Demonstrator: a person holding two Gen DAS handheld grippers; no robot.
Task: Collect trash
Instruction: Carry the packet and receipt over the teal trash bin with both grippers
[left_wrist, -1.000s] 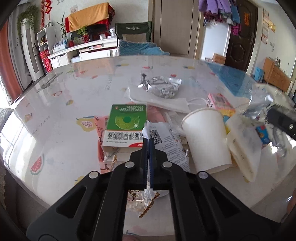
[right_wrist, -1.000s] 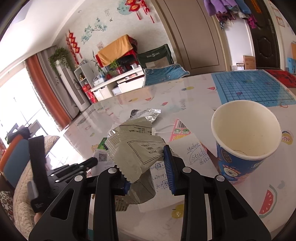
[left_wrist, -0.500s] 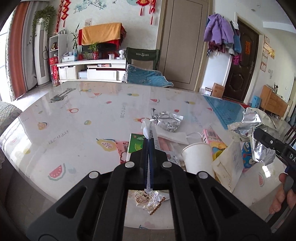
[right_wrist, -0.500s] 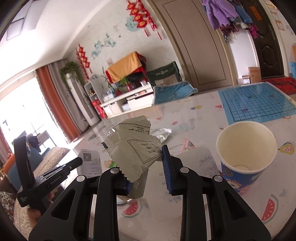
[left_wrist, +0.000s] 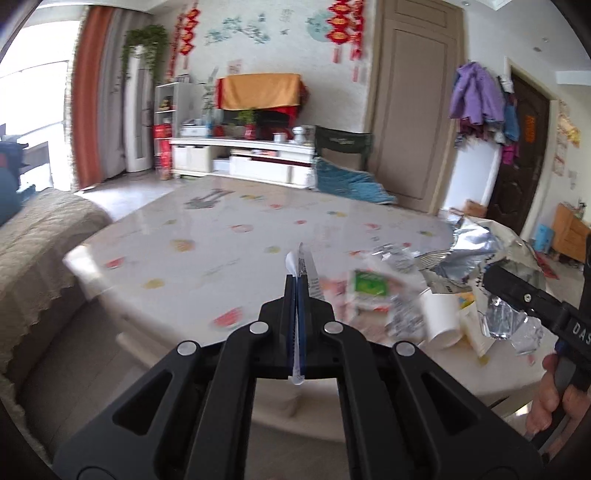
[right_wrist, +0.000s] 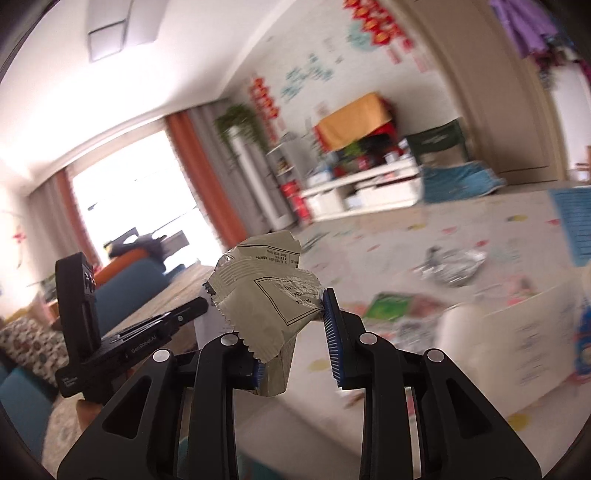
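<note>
L gripper clamped tight on paper slip; R gripper part open, pinching wrapper. Cup, box near table edge.

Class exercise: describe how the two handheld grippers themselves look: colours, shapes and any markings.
Both the left gripper and the right gripper are matte black plastic with cut-out triangular frames, round silver rivets and ribbed blue pads. White lettering marks their bodies. Bare fingers grip one handle; no cables show.
</note>
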